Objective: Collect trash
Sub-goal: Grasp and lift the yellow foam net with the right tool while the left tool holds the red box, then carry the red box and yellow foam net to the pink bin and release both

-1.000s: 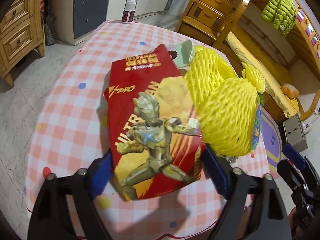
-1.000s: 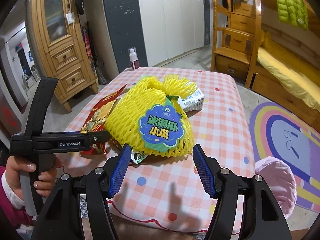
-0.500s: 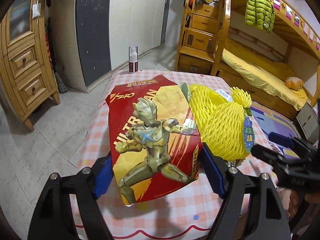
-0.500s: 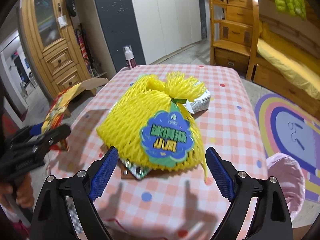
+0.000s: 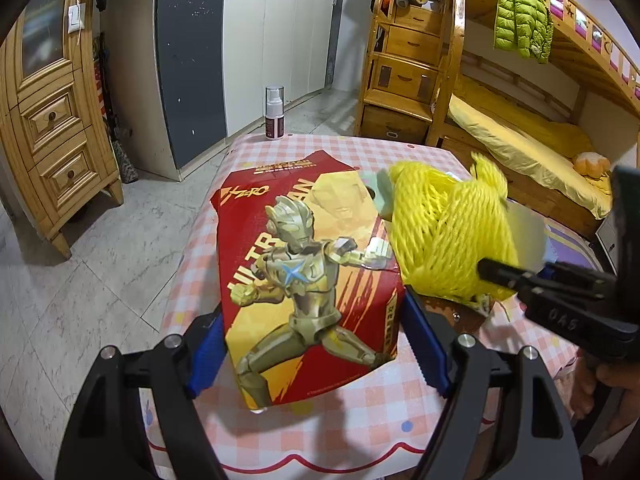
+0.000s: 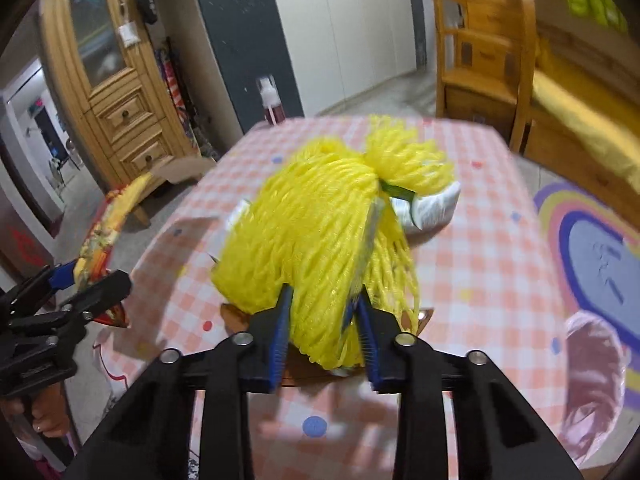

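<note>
Above the checked table (image 5: 400,412), we found our left gripper (image 5: 316,356) clamping the red toy box (image 5: 304,280) and our right gripper (image 6: 324,340) pinching the yellow foam net (image 6: 320,224); both grips should, we judged, hold firm through transfer.

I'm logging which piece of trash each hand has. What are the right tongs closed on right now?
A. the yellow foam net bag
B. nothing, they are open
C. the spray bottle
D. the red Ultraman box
A: in the right wrist view the right tongs pinch the lower end of the yellow foam net bag, their blue pads pressed into its mesh, while the left tongs hold the red Ultraman box.
</note>
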The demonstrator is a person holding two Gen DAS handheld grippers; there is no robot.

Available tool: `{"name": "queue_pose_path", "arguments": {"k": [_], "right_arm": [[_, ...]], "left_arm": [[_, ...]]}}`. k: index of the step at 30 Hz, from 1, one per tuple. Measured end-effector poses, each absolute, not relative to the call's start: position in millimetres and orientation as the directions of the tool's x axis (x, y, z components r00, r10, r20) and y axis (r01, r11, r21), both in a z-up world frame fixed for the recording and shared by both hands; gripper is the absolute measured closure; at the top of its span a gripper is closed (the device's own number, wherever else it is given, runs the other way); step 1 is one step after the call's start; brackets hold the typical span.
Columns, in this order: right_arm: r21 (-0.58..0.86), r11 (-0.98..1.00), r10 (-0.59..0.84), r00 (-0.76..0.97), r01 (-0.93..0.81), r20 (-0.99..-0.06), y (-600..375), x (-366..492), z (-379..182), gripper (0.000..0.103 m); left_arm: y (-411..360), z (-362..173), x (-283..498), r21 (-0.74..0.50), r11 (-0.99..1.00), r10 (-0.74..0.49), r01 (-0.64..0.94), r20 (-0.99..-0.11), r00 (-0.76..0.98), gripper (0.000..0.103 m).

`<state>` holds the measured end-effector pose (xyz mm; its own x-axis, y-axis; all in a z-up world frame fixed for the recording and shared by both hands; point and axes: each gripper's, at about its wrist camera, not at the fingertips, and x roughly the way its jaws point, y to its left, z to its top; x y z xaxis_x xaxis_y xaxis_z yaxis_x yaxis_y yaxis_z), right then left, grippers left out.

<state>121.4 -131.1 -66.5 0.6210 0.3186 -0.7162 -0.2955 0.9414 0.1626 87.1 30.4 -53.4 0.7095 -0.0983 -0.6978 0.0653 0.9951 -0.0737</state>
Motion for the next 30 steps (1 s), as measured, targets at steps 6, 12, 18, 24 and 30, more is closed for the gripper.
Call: {"name": "queue_pose_path", "arguments": {"k": [6, 12, 18, 24, 30], "right_arm": [[0.089, 0.942, 0.305, 0.722, -0.322, -0.621, -133.4, 103.3, -23.3, 0.080], [0.062, 0.957, 0.273, 0.802, -0.285, -0.532, -154.8, 83.8, 17.8, 0.080], [0.054, 0.980, 0.190, 0.822, -0.191, -0.537, -192.8, 62.7, 20.6, 0.080], [0.031, 0.998, 0.059, 0.808, -0.051, -0.587, -238.8, 40.2, -5.7, 0.080], [0.043, 0.990, -0.076, 0.764, 0.135, -0.641, -306.5, 18.1, -34.4, 0.079]], "left_arm": [[24.1, -41.9, 77.4, -0.044, 0.996, -0.085, 0.074, -0.667, 0.741, 0.027], [20.0, -24.0, 66.9, -0.024, 0.995, -0.095, 0.102, -0.625, 0.775, 0.027], [-11.0, -13.9, 57.5, -0.019, 0.980, -0.171, 0.199, -0.599, 0.782, 0.026], [-72.0, -21.6, 60.6, 0.000, 0.937, -0.277, 0.350, -0.613, 0.740, 0.026], [-153.9, -36.8, 64.3, 0.006, 0.853, -0.398, 0.522, -0.640, 0.657, 0.026]]}}
